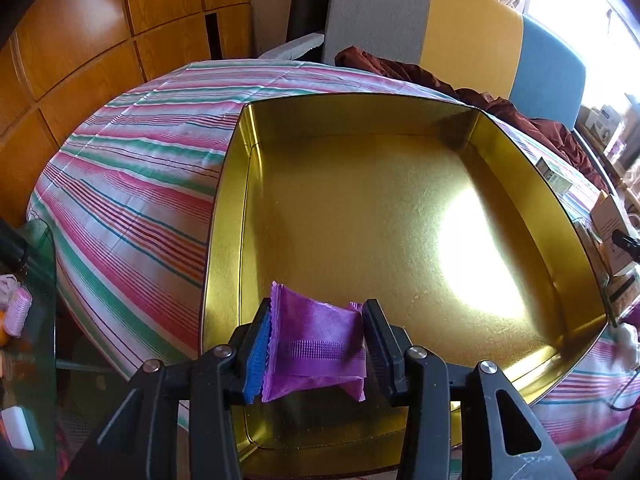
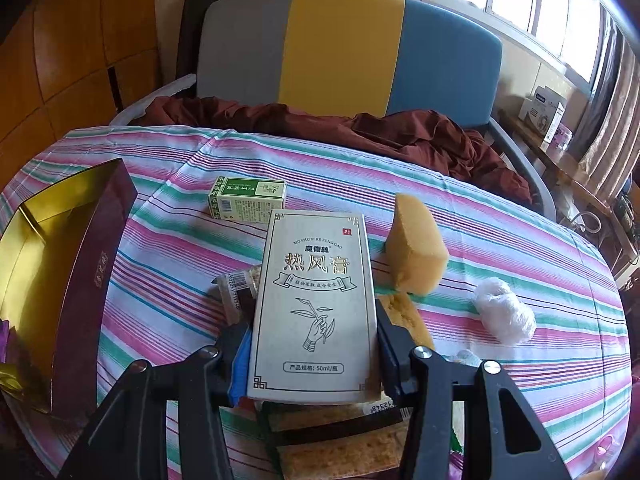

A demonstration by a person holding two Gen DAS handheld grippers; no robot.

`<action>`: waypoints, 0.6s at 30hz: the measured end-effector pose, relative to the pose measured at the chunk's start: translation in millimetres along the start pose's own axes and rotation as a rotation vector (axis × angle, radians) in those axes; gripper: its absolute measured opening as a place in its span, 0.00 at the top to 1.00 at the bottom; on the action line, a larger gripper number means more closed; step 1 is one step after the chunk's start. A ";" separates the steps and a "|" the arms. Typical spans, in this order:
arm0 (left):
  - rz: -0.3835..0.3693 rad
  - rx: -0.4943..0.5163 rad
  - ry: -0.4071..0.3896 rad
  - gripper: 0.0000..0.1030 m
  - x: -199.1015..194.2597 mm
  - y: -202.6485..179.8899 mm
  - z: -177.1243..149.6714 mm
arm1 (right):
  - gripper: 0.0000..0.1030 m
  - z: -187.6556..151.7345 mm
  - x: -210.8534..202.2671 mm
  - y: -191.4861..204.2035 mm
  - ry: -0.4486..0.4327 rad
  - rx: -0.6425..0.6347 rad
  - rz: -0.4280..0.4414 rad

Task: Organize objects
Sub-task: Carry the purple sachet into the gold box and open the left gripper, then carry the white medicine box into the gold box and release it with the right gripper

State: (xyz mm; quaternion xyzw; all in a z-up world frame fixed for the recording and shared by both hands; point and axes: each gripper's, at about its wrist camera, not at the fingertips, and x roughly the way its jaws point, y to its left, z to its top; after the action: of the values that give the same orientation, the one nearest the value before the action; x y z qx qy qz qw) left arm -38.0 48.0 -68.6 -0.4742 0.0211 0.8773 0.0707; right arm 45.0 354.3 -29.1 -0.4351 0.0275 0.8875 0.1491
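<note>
A purple sachet (image 1: 316,344) with crimped edges sits between the fingers of my left gripper (image 1: 318,308), whose pads touch both of its sides. It hangs over the near left corner of an open gold-lined tin (image 1: 360,200), which holds nothing else. My right gripper (image 2: 312,328) is shut on a pale grey carton (image 2: 316,280) printed with Chinese lettering and a hand drawing, held above the striped tablecloth (image 2: 500,240). The tin's maroon outer wall (image 2: 88,264) shows at the left of the right wrist view.
On the cloth lie a small green box (image 2: 248,200), a yellow sponge (image 2: 416,248), a white wad (image 2: 504,312), a barcode snack packet (image 2: 236,288) and cracker packs (image 2: 340,440). Brown fabric (image 2: 360,128) and a grey, yellow and blue chair back (image 2: 340,48) lie beyond.
</note>
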 end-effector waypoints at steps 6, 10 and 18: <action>-0.003 0.008 -0.030 0.55 -7.2 2.5 1.2 | 0.50 -1.5 3.0 0.8 0.007 -0.005 -0.011; 0.000 0.013 -0.070 0.49 -16.1 4.1 3.4 | 0.50 0.3 0.1 1.6 0.001 -0.001 -0.027; -0.025 -0.021 -0.117 0.37 -32.0 17.5 6.8 | 0.50 15.9 -40.3 28.2 -0.075 0.075 0.066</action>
State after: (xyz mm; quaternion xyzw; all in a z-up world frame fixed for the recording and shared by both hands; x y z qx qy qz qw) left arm -28.9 28.1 -38.7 -0.4230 0.0017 0.9028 0.0780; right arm 47.9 320.6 10.0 -0.3943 0.0695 0.9061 0.1368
